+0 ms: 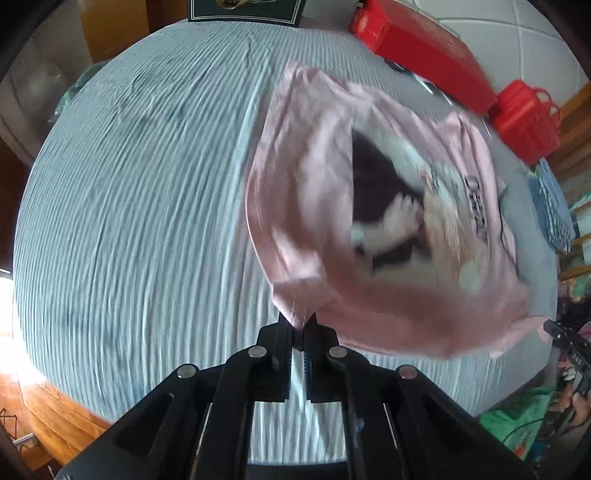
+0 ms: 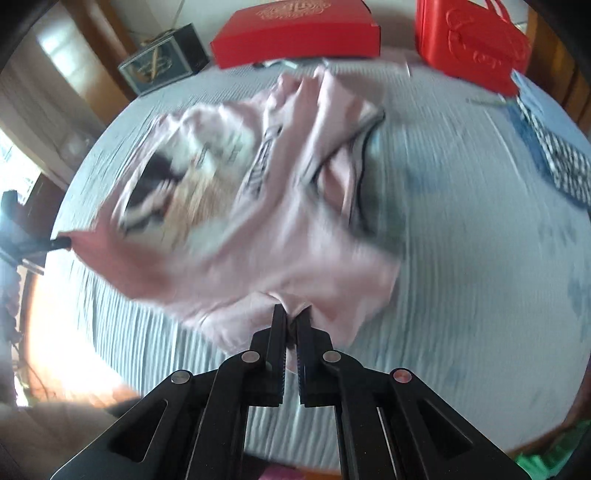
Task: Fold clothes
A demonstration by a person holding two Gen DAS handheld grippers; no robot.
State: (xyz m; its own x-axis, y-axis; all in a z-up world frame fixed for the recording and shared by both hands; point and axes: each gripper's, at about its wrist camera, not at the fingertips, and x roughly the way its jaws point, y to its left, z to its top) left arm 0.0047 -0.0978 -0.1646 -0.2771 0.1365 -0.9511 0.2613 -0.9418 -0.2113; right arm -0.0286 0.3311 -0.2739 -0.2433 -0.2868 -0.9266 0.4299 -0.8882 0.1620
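A pink T-shirt (image 1: 310, 206) with a black, white and tan print hangs above a bed with a light blue striped sheet (image 1: 140, 206). My left gripper (image 1: 299, 325) is shut on one corner of the shirt's edge. My right gripper (image 2: 291, 314) is shut on another corner of the shirt (image 2: 280, 251). The shirt is stretched between the two and blurred by motion. The right gripper's tip shows at the far right of the left wrist view (image 1: 554, 330); the left gripper's tip shows at the left of the right wrist view (image 2: 59, 243).
A flat red box (image 2: 295, 33) and a red case with handles (image 2: 472, 40) lie at the far end of the bed. A dark framed box (image 2: 162, 66) sits at the far corner. A blue checked cloth (image 2: 554, 155) lies at the right. The wooden bed frame (image 1: 55, 417) shows below.
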